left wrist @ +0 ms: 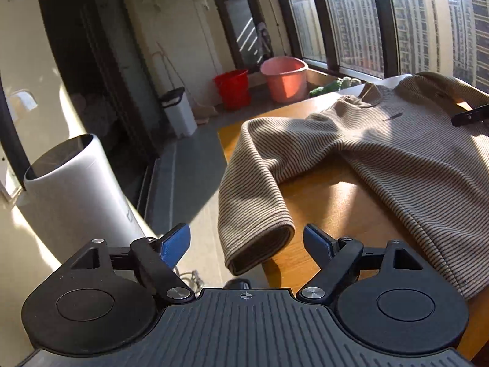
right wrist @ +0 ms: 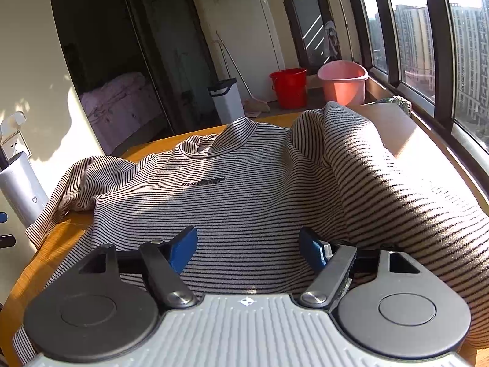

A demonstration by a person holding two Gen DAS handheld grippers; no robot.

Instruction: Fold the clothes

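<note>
I use the striped sweater (right wrist: 244, 183) as my landmark; it lies face up on the wooden table (left wrist: 321, 202), with the collar (right wrist: 198, 145) on the far side from me.

At the left of the sweater, one sleeve (left wrist: 253, 189) runs toward me and its cuff (left wrist: 259, 250) hangs a little over the table edge. My left gripper (left wrist: 247, 241) is in front of this cuff with the two blue fingers wide apart and holding nothing. The cuff sits in the gap between them but seems not touched yet.

Over the lower body of the sweater, my right gripper (right wrist: 247, 246) waits, also spread wide and empty. To the right of it, the other sleeve (right wrist: 382, 183) is bunched up in a high fold, partly lying on the body.

I judge the step is to bring the left sleeve across the chest. To do it well, I should push the left fingers a little further so they take both layers of the cuff, then close firmly. I should lift only slightly and carry the cuff toward the printed label (right wrist: 203, 182), so the body does not drag. The right gripper can press the hem to keep the sweater still. The risk is that the soft knit slips out.

Beyond the sweater, a red bucket (right wrist: 288, 87) and a pink bucket (right wrist: 343, 84) stand on the floor.
</note>
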